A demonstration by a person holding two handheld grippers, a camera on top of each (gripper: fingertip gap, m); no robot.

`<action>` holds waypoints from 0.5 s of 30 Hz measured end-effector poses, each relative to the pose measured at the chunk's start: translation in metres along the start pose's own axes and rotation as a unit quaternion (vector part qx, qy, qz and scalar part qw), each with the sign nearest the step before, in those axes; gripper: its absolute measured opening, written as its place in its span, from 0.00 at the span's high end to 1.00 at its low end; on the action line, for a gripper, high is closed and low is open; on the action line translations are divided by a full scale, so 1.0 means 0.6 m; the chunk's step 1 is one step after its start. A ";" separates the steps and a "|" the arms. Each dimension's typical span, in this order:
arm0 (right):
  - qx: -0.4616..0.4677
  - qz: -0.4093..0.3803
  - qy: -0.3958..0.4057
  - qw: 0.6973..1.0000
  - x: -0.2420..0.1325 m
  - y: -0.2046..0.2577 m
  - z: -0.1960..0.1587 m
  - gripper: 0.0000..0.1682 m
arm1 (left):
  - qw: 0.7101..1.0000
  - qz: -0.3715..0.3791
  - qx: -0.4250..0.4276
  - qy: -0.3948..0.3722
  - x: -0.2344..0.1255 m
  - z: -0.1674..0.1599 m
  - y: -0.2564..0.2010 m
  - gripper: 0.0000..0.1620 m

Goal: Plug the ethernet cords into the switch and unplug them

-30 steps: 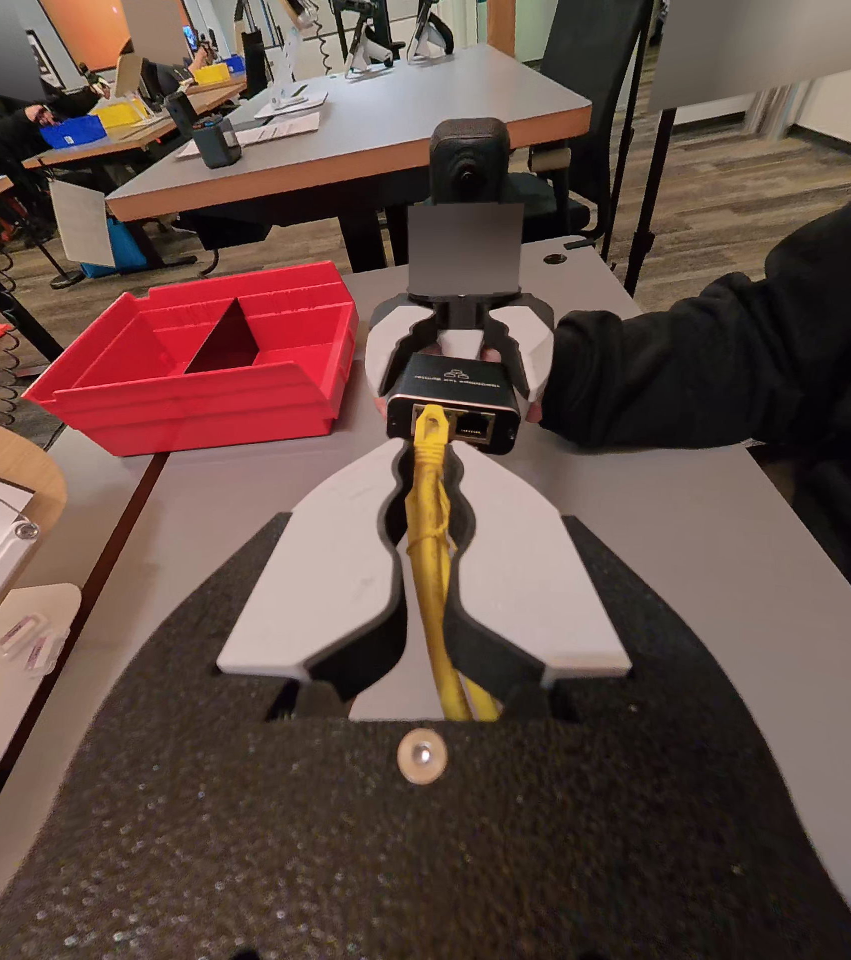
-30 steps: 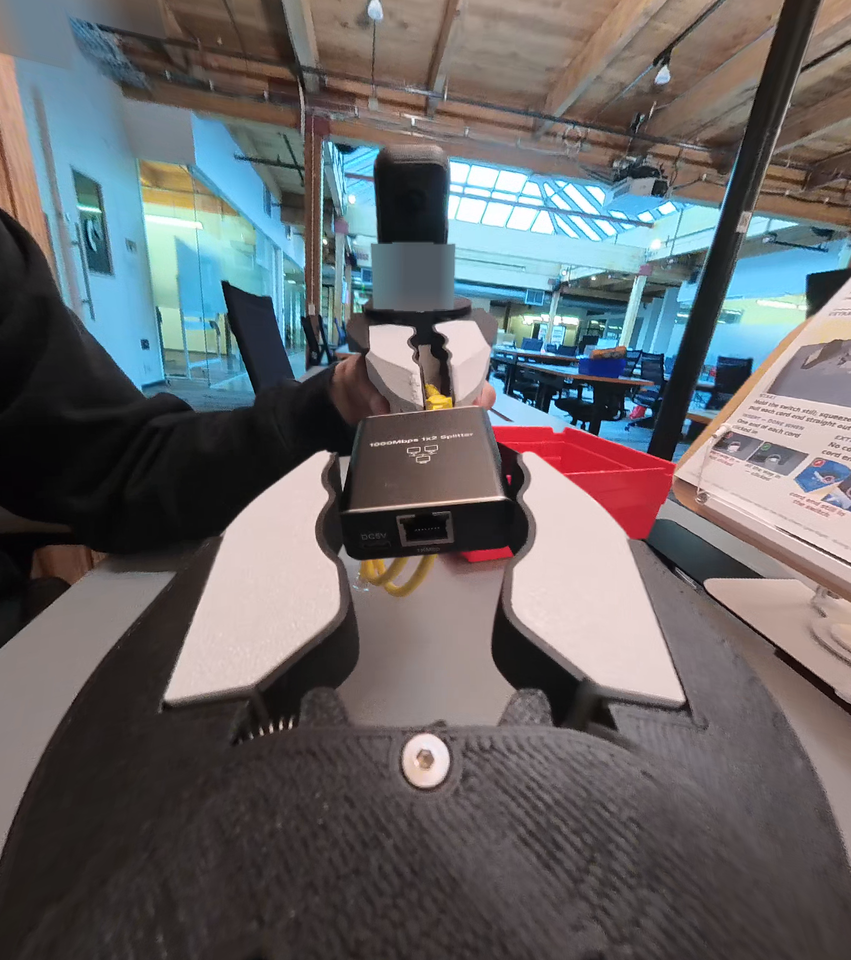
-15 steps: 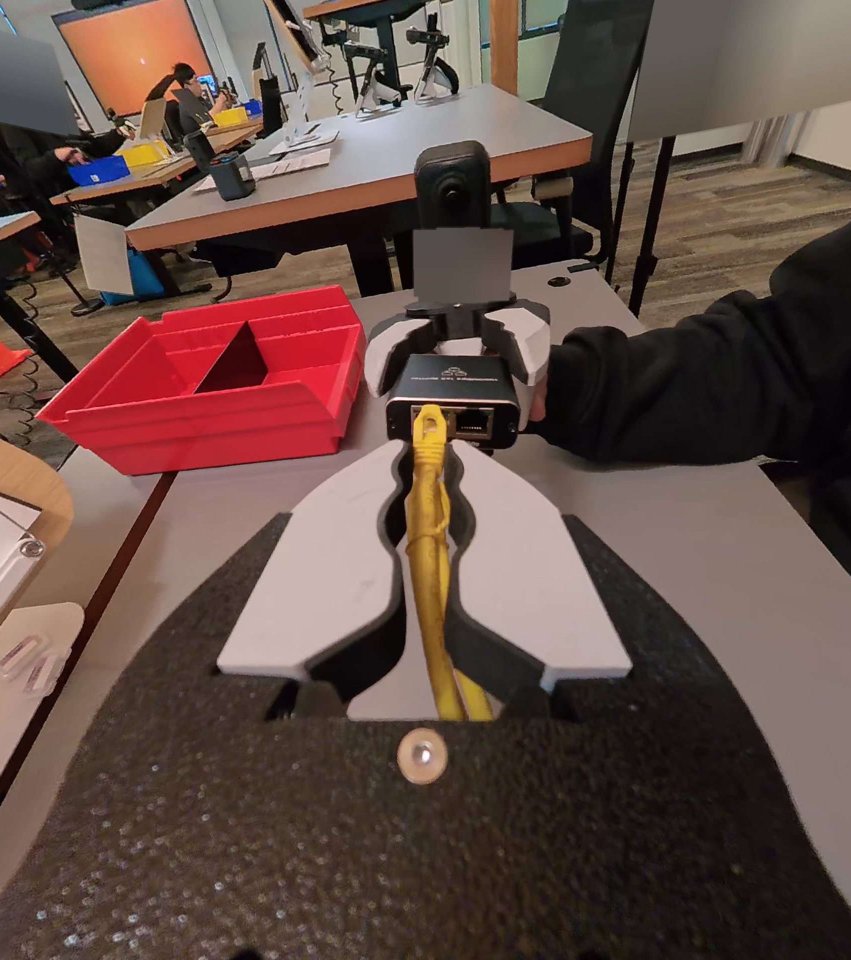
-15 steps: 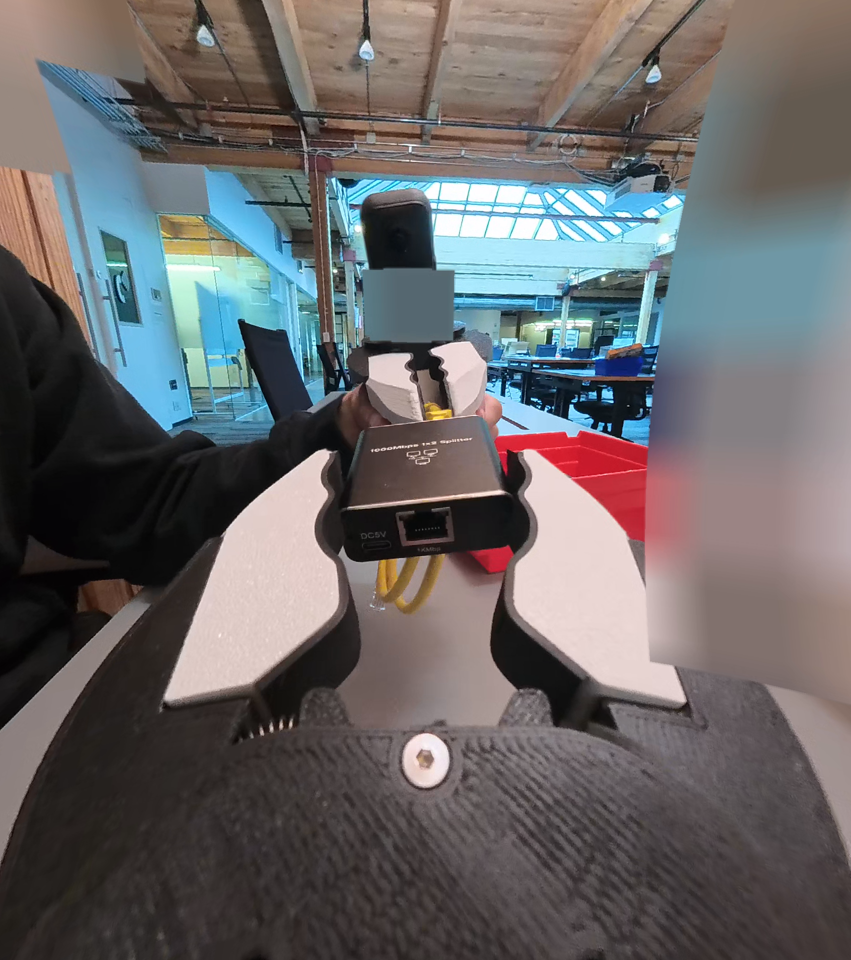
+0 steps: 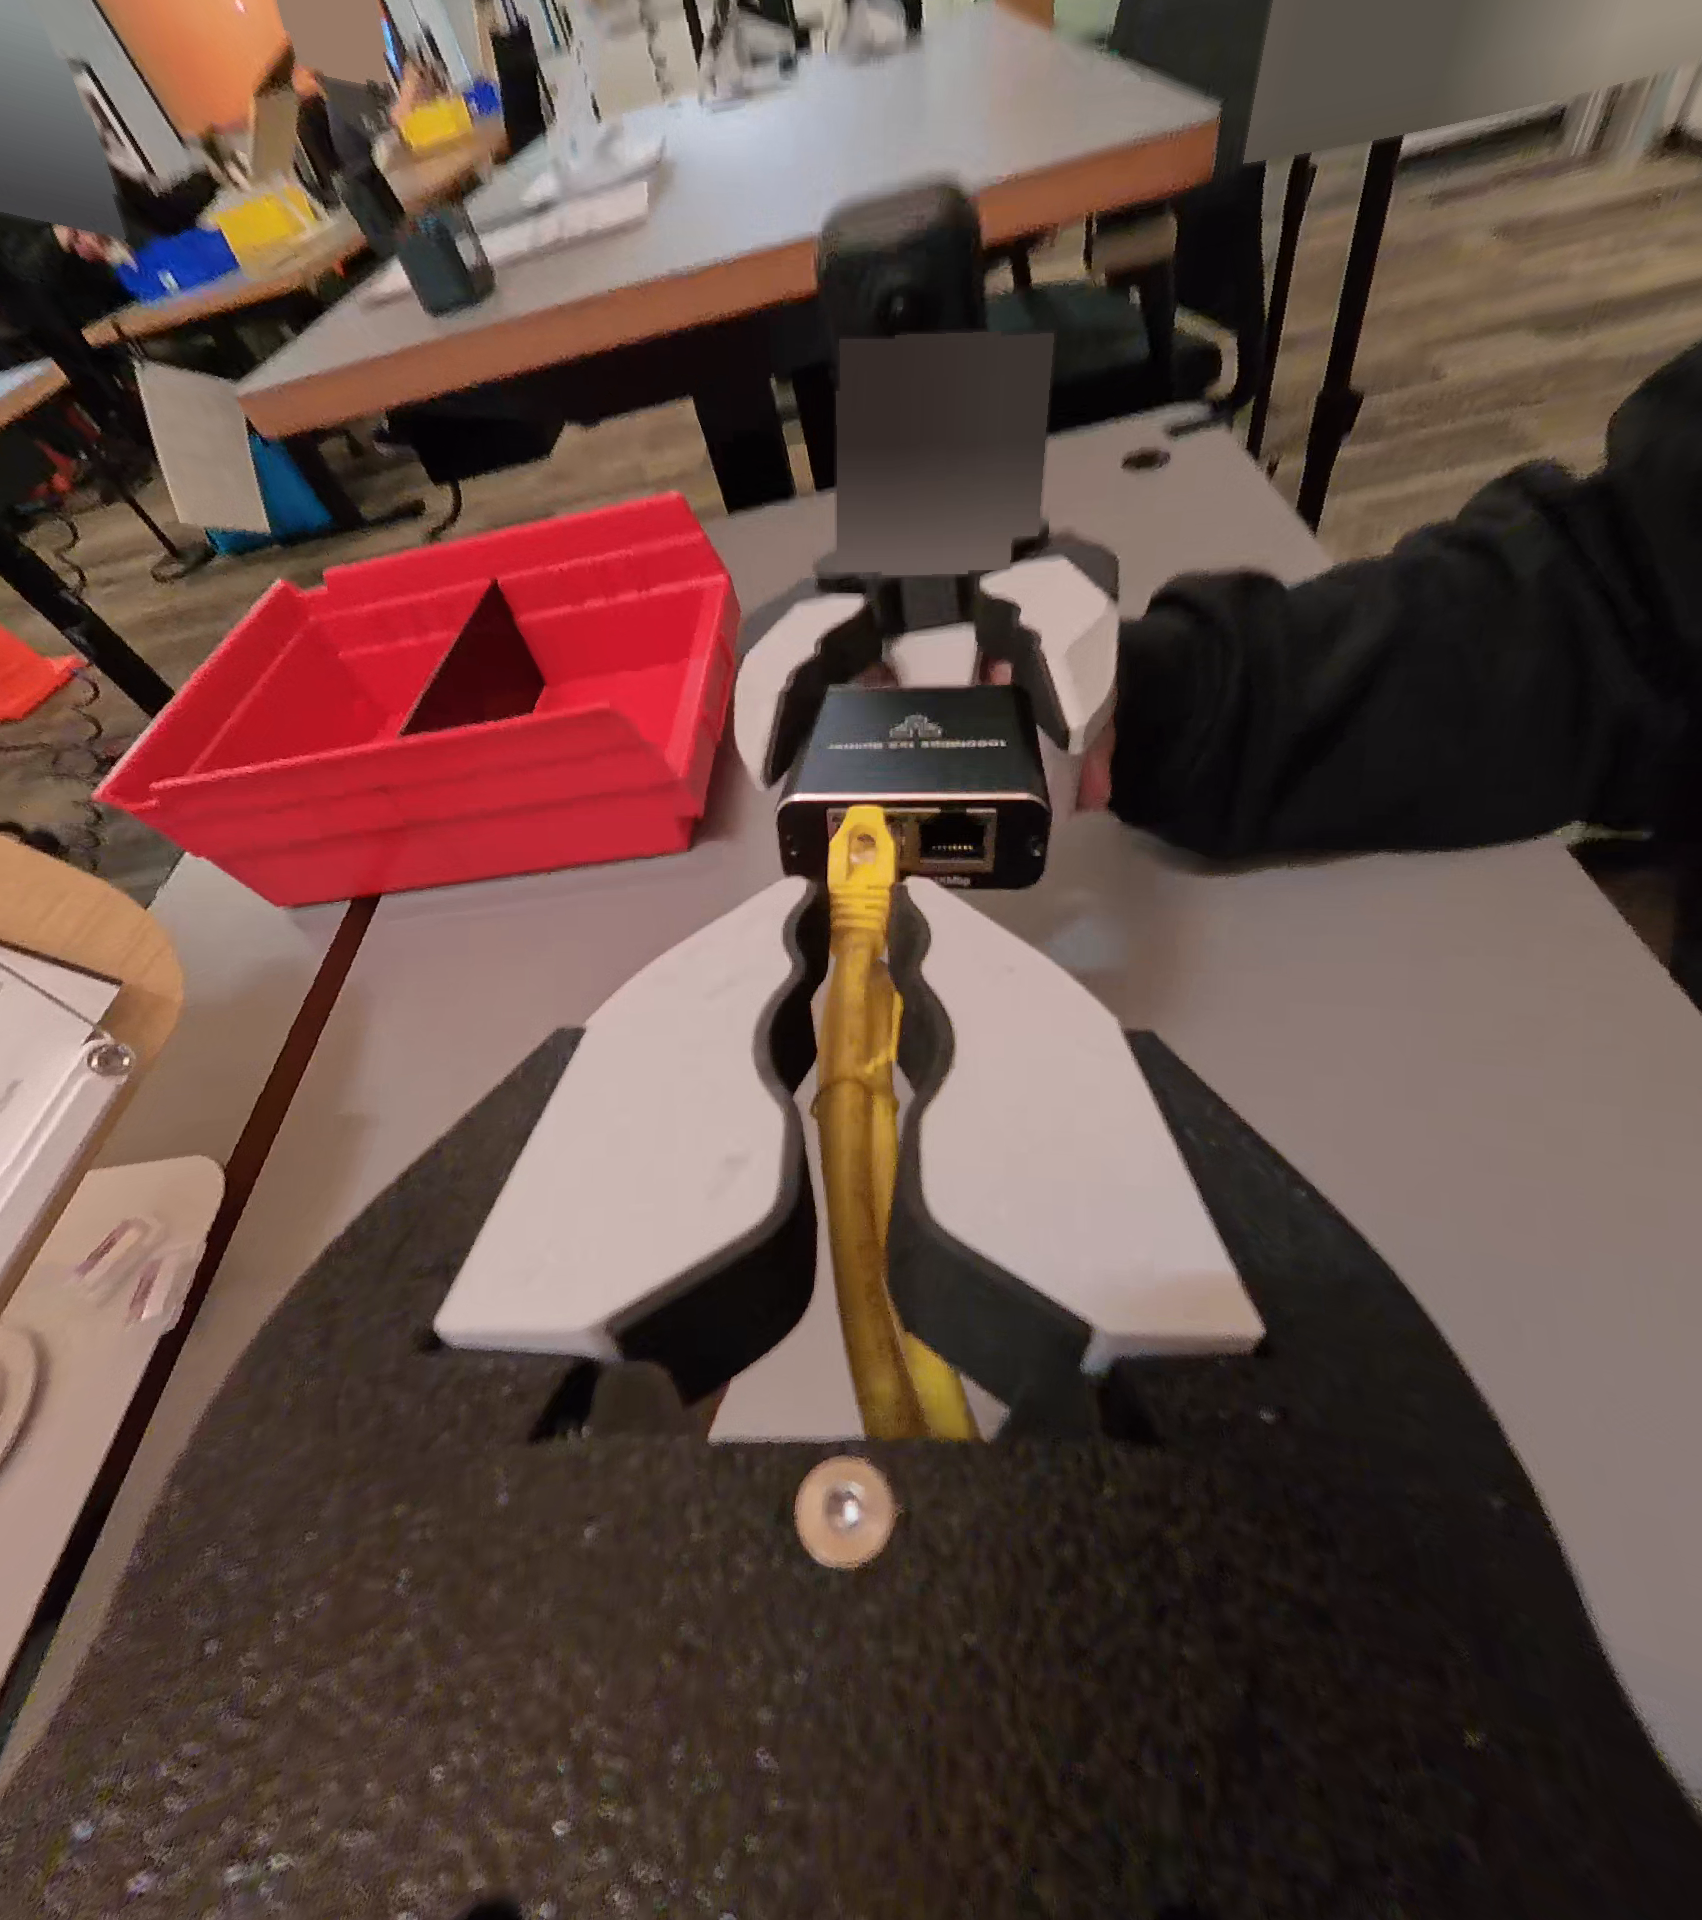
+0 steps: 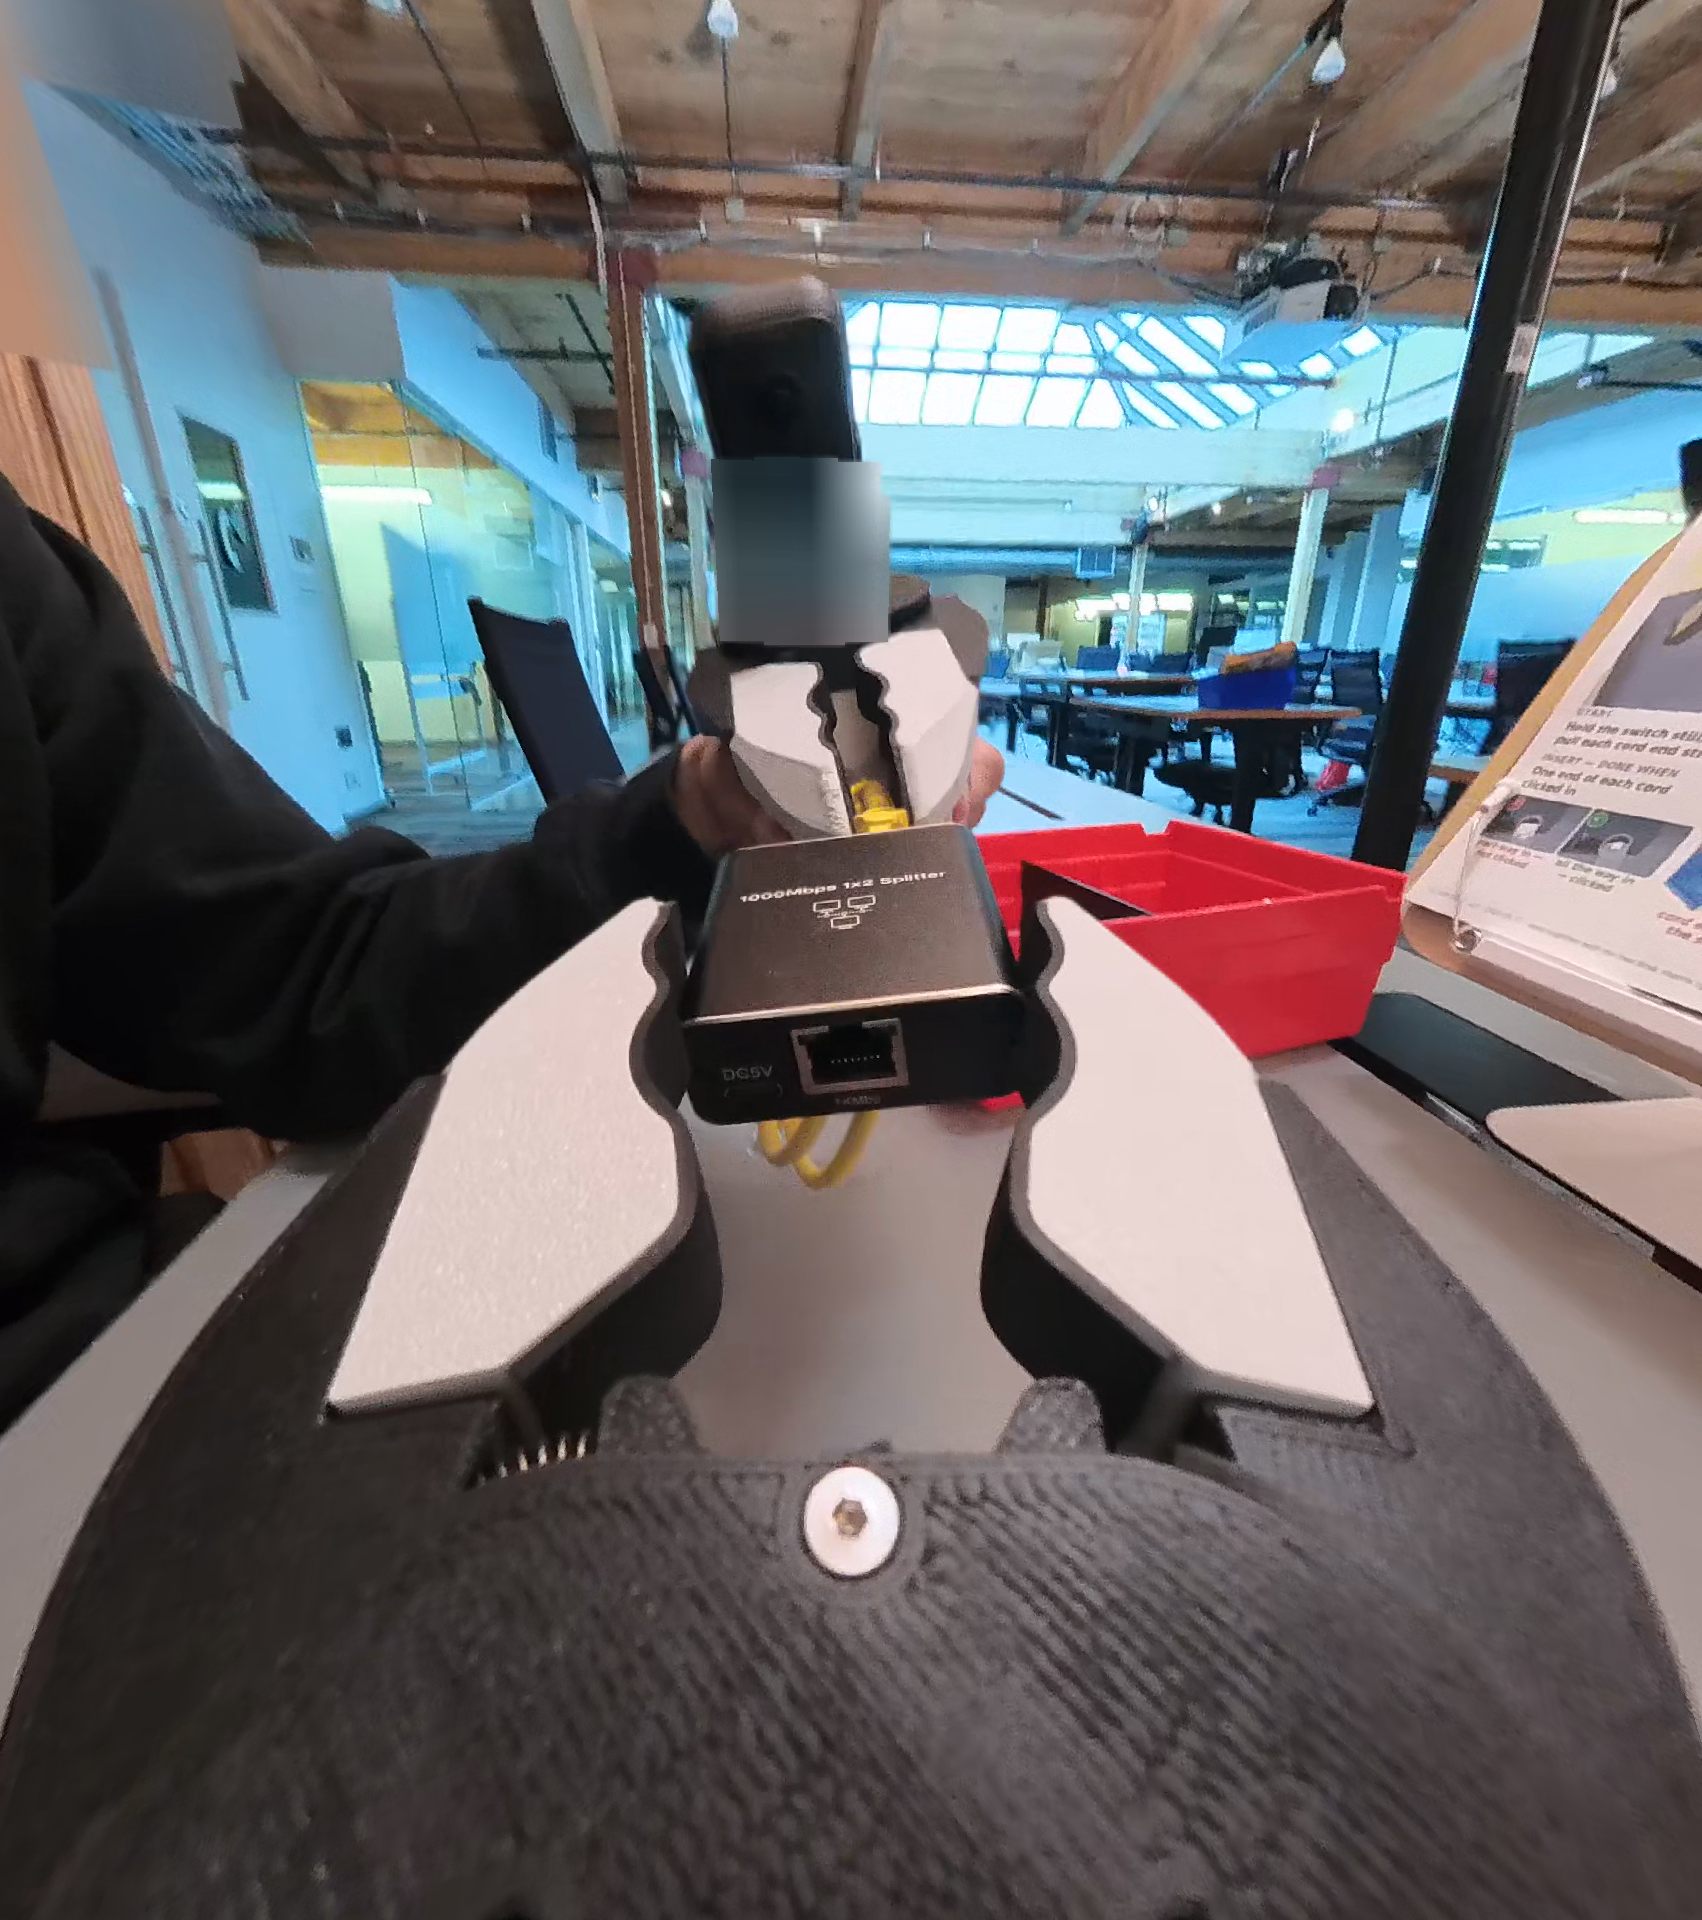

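Observation:
A small black switch box (image 5: 914,784) hangs above the grey table, gripped at its sides by my right gripper (image 6: 852,1013). It also shows in the right wrist view (image 6: 847,961), with one free port facing me. My left gripper (image 5: 857,925) is shut on a yellow ethernet cord (image 5: 862,1049) just behind its plug (image 5: 859,852), which sits in the left of the two ports on the box's far face. The port beside it is free. The cord's slack loops below the box in the right wrist view (image 6: 816,1148).
A red bin (image 5: 431,727) stands on the table (image 5: 1346,1039) left of the switch. A slanted instruction card on a stand (image 6: 1657,810) is at the table's side. A person's black sleeve (image 5: 1449,665) reaches in. Other desks stand behind. The tips of one gripper are about 5 centimetres away from the tips of the other.
Both grippers and the switch have shifted slightly together. The plug stays in the left port and both grips are unchanged.

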State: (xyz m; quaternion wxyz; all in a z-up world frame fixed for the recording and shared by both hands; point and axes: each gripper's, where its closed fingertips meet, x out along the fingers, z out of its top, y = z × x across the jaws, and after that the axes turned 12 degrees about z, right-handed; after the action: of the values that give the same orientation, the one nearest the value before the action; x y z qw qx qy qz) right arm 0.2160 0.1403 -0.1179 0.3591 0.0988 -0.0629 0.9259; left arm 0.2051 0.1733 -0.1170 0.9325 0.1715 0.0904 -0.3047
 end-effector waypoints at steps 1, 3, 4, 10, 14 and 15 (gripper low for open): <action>0.006 0.002 -0.016 1.000 -0.001 0.000 0.004 0.62 | 1.000 -0.001 -0.008 -0.012 0.000 0.005 0.001 0.93; 0.004 0.000 -0.004 1.000 0.000 -0.001 0.000 0.62 | 1.000 -0.004 -0.010 -0.006 0.000 0.002 0.001 0.93; 0.003 -0.004 0.007 1.000 0.000 -0.002 -0.006 0.62 | 1.000 -0.002 -0.003 0.009 0.002 -0.006 0.002 0.93; 0.005 -0.008 0.038 0.999 0.003 -0.004 -0.023 0.63 | 1.000 -0.003 -0.013 -0.008 0.000 0.002 0.003 0.93; 0.006 -0.005 0.117 0.993 0.035 -0.002 -0.088 0.64 | 0.999 -0.003 0.037 0.020 0.002 0.012 -0.013 0.93; 0.025 0.010 0.073 0.997 0.033 0.000 -0.075 0.64 | 0.998 0.017 0.054 0.029 -0.005 0.013 -0.007 0.93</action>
State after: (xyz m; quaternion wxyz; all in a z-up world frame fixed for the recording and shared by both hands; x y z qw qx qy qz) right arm 0.1952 0.1617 -0.1569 0.3508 0.0390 -0.0143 0.9355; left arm 0.2008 0.1686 -0.1102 0.9239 0.2320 0.0979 -0.2880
